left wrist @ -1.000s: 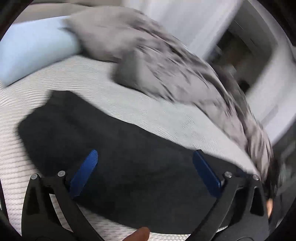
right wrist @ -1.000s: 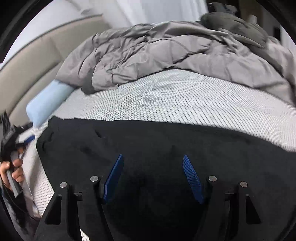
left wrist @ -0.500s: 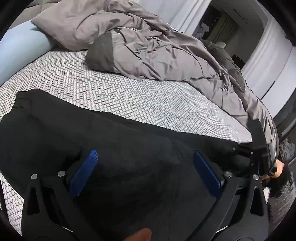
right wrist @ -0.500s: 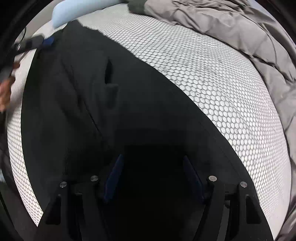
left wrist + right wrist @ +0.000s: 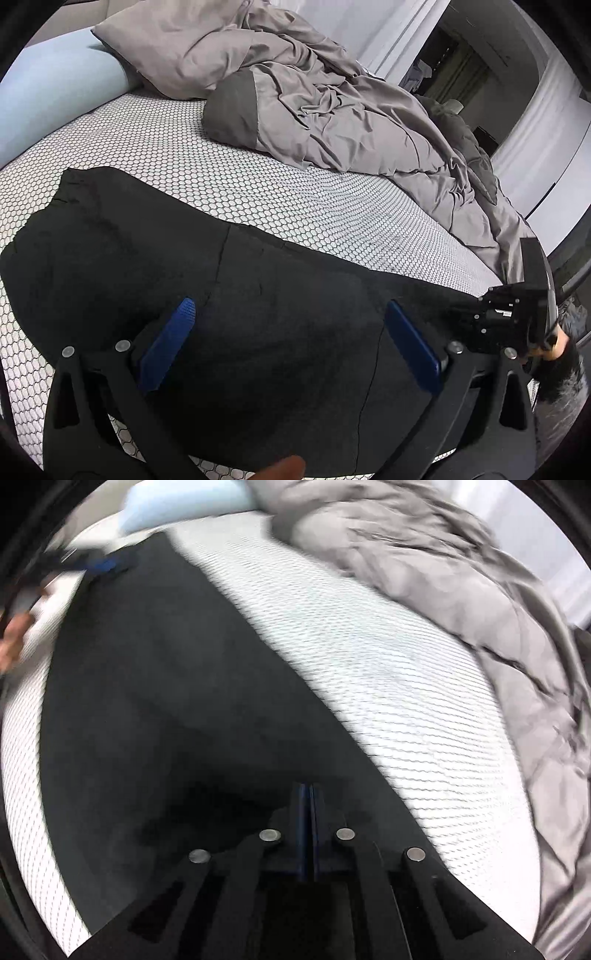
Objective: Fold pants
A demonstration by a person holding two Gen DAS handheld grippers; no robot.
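Black pants (image 5: 221, 295) lie flat and lengthwise on the white honeycomb-patterned mattress (image 5: 277, 184). My left gripper (image 5: 290, 303) hovers open just above one end of them, blue pads wide apart with nothing pinched between them. At the other end, my right gripper (image 5: 308, 794) points steeply down; its jaws are closing the last bit, blue pads pressed together on a bunch of the black fabric (image 5: 166, 701). In the left wrist view the right gripper (image 5: 509, 314) shows at the far right on the pants' edge. The left gripper (image 5: 99, 565) appears blurred at the upper left of the right wrist view.
A rumpled grey duvet (image 5: 332, 110) covers the far side of the bed, with a light blue pillow (image 5: 55, 99) at the far left. Bare mattress lies between duvet and pants. A person's hand (image 5: 14, 638) holds the left tool. A dark doorway (image 5: 454, 70) is beyond.
The right gripper rolled, tipped down onto the pants' end and shut on the fabric. The left gripper stayed open and came slightly lower over the pants.
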